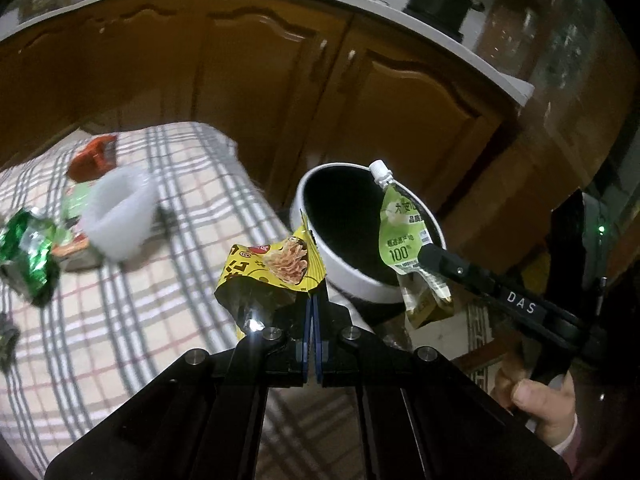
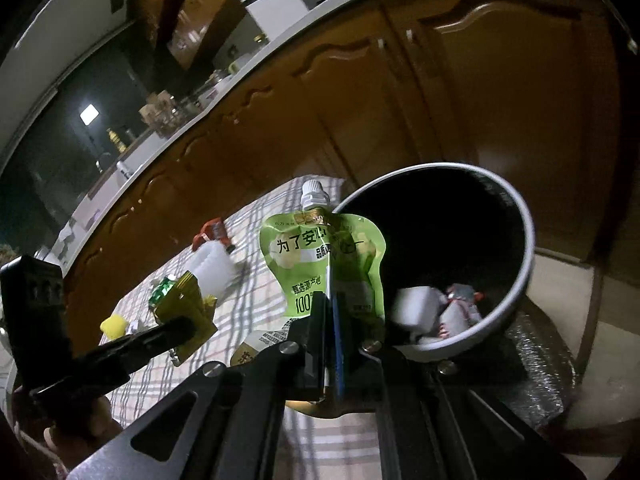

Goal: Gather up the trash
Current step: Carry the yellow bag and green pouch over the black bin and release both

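Note:
My left gripper (image 1: 312,300) is shut on a yellow snack wrapper (image 1: 276,268), held in the air just left of the white trash bin (image 1: 360,280). My right gripper (image 2: 331,300) is shut on a green spouted drink pouch (image 2: 324,256), held upright at the bin's (image 2: 516,296) near left rim. In the left wrist view the pouch (image 1: 400,236) hangs over the bin's right rim, gripped by the right gripper (image 1: 430,254). White crumpled trash (image 2: 440,312) lies inside the bin. The left gripper (image 2: 188,326) with the wrapper (image 2: 188,308) shows at left.
A checked cloth (image 1: 132,312) covers the table. On it lie a clear plastic cup (image 1: 116,216), a red wrapper (image 1: 92,158), a green foil wrapper (image 1: 28,248) and a yellow item (image 2: 114,326). Brown cabinet doors (image 1: 280,76) stand behind under a white counter.

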A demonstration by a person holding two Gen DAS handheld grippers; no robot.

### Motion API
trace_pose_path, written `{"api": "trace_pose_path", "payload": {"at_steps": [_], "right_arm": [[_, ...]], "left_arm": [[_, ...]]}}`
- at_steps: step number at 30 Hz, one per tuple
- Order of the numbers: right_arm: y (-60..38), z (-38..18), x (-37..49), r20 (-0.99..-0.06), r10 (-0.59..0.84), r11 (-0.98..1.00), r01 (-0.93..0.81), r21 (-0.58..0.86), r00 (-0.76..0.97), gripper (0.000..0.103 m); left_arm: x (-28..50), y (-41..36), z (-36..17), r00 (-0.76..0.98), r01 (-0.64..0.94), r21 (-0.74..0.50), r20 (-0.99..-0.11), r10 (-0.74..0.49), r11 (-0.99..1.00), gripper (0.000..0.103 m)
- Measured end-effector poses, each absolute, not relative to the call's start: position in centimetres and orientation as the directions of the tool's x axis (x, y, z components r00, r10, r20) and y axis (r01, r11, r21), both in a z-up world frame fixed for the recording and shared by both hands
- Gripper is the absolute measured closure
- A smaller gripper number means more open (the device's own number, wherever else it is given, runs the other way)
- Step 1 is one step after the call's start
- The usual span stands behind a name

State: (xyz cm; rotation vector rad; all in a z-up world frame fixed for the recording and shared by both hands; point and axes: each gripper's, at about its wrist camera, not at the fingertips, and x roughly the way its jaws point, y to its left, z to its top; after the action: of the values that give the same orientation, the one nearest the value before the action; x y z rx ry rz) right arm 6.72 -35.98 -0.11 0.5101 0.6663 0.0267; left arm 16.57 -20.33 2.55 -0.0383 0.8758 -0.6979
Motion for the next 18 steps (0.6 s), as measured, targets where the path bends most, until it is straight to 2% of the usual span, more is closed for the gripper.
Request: {"api": "trace_pose_path", "payload": {"at_steps": [18], "right_arm": [[-40.6,-0.1,7.0,-0.585,0.108,0.866,0.212,0.452,0.804,0.1]], "left_arm": [[18.1,-27.6,2.7,0.377,0.624,-0.274,-0.715,-0.589,0.732,0.102]]}}
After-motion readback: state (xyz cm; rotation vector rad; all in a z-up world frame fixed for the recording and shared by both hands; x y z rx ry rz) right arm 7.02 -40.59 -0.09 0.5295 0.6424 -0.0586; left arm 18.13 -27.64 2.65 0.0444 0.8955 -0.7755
